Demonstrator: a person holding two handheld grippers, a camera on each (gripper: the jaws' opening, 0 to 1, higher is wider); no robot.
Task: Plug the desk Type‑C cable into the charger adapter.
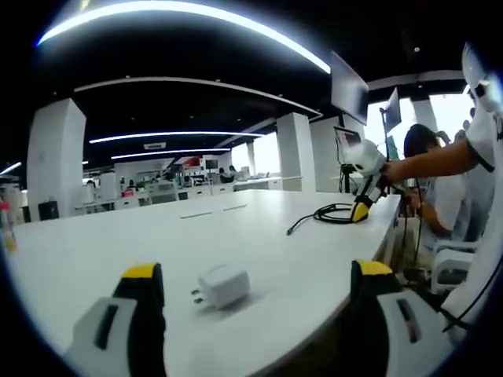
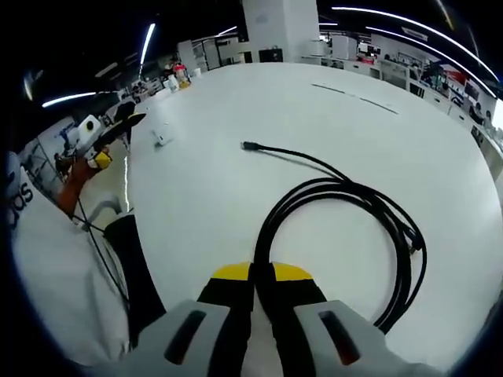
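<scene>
A: Where does your left gripper (image 1: 255, 294) stand?

B: In the left gripper view your jaws are spread wide, released, with nothing between them. Their yellow tips rise at either side of the white surface (image 1: 141, 236). The white charger adapter (image 1: 222, 285) lies on that surface between the two jaws, nearer the left one, with its prongs pointing to the left of the view. It touches neither jaw.

A: And my right gripper?

B: In the right gripper view your right gripper (image 2: 262, 276) has its yellow-tipped jaws clenched together on the black Type-C cable (image 2: 346, 196), at the near bend of its coil. The coil lies flat on the surface (image 2: 236, 133), looped ahead and to the right of the jaws. One loose end runs away from the coil, and its plug (image 2: 249, 145) rests on the surface, well apart from the jaws.

A: Can you see one gripper from the other?

B: Yes. In the left gripper view your right gripper (image 1: 361, 210) sits far across the surface at its right edge, tip down on the cable (image 1: 326, 214), with your arm (image 1: 428, 161) reaching in from the right. In the right gripper view the adapter (image 2: 160, 140) is a small white shape far off, well apart from the plug
</scene>
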